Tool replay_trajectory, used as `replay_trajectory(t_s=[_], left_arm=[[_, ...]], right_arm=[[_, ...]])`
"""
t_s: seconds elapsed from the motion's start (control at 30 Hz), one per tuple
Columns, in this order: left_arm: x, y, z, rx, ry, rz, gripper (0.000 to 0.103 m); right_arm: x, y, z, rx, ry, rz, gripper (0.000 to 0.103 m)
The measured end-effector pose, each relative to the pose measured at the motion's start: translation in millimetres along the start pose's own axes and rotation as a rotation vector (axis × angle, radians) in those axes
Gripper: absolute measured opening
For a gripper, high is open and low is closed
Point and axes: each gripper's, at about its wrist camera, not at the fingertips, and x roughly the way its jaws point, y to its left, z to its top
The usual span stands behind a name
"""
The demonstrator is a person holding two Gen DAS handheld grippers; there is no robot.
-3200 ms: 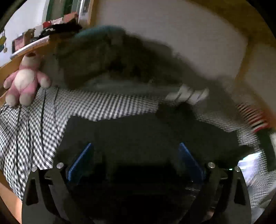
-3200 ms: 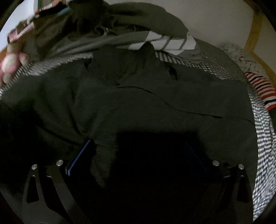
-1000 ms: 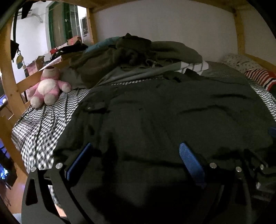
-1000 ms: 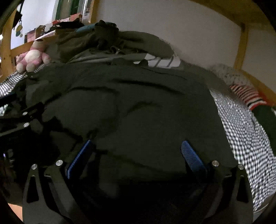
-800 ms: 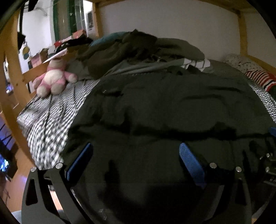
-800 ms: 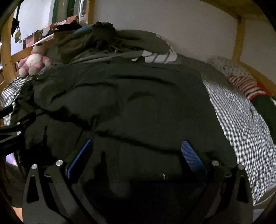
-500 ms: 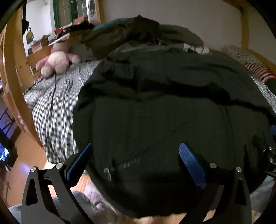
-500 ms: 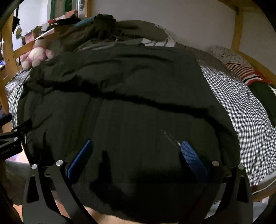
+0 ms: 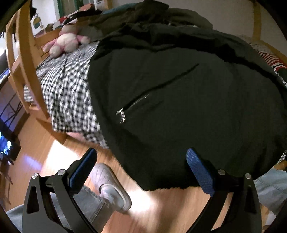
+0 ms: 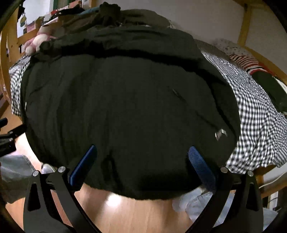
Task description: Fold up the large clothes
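A large black jacket [image 9: 188,93] lies spread over the checkered bed sheet [image 9: 68,93], its hem hanging past the bed's front edge. A zipped pocket [image 9: 134,104] shows on its left half, and a zip pull [image 10: 219,133] on its right half. My left gripper [image 9: 141,170] is open just in front of the hem's left part, over the floor. My right gripper [image 10: 141,166] is open at the hem's right part, with the cloth's edge seen between its blue pads [image 10: 200,167] but not pinched. The left gripper's body [image 10: 7,138] shows at the right view's left edge.
A pile of dark clothes [image 9: 148,12] and a pink plush toy [image 9: 66,42] lie at the back. Striped clothing [image 10: 245,62] sits at the right. The wooden bed frame [image 9: 30,59] stands at left. Below are the wood floor [image 9: 152,211] and a person's shoe [image 9: 111,184].
Both grippers have drawn back from over the bed to its front edge. The jacket's hem now hangs over the edge, and the floor and a shoe have come into view.
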Motion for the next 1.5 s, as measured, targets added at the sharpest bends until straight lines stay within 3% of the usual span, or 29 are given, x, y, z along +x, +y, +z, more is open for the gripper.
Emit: replay_trajectory(t_s=[0.1,0.13,0.17,0.23,0.4,0.63,0.67,0.77,0.87,0.93,0.97,1.0,1.07,1.1,1.2,1.3,1.5], left_arm=[[7.3,18.3,-15.4,-0.063,-0.006,-0.033,0.098],[11.4,26.6,-20.1,-0.088,-0.015,-0.084,0.098],[17.4,37.9,-25.7,-0.121,-0.01,-0.201,0.098],[27.2,59.8,-35.2,-0.208,-0.021,-0.344,0.098],[48.0,93.8,-38.6,-0.269,-0.054,-0.303,0.098],[103.3,83.5,-32.3,-0.21,0.081,-0.382,0.098],[109.3,79.2,-33.4,-0.204,0.106,-0.393,0.098],[127.3,63.2,-37.1,-0.171,0.176,-0.428,0.098],[135.0,57.7,-32.3,-0.175,0.17,-0.464,0.098],[139.1,56.2,-28.9,-0.199,0.199,-0.475,0.098],[140.0,58.4,-28.0,-0.225,0.229,-0.49,0.095],[138.7,59.0,-27.2,-0.24,0.24,-0.522,0.07],[129.4,56.8,-23.2,-0.221,0.238,-0.541,0.043],[122.1,53.6,-20.6,-0.189,0.242,-0.537,0.034],[105.7,58.9,-18.6,-0.201,0.288,-0.555,0.023],[86.9,73.6,-22.6,-0.23,0.319,-0.568,0.019],[33.2,81.9,-20.7,-0.132,0.296,-0.555,0.016]], right_arm=[[1.1,-1.8,-14.6,-0.01,0.016,0.009,0.1],[0.7,-1.7,-17.6,-0.012,0.017,0.012,0.1],[0.8,-1.7,-20.9,-0.016,0.019,0.015,0.1],[1.5,-0.8,-25.1,-0.022,0.026,0.019,0.1],[1.4,-1.1,-28.2,-0.013,0.031,0.045,0.1],[4.6,-12.0,-25.6,-0.067,0.025,0.034,0.1],[4.3,-19.3,-25.9,-0.064,0.019,0.051,0.1],[4.5,-56.7,-30.4,-0.027,0.011,0.208,0.1],[12.2,-98.6,-42.2,-0.014,0.051,0.255,0.1],[14.9,-125.9,-54.0,0.002,0.031,0.291,0.1],[17.7,-141.0,-59.7,0.04,0.018,0.307,0.1],[23.5,-159.5,-66.2,0.115,0.006,0.346,0.1],[33.1,-172.7,-72.7,0.199,0.0,0.385,0.1],[36.0,-177.2,-74.7,0.215,-0.017,0.4,0.1],[51.5,-181.3,-80.0,0.247,0.0,0.468,0.1],[59.7,-174.2,-77.2,0.217,0.008,0.535,0.1],[93.3,-172.7,-74.2,0.211,0.072,0.541,0.1]])
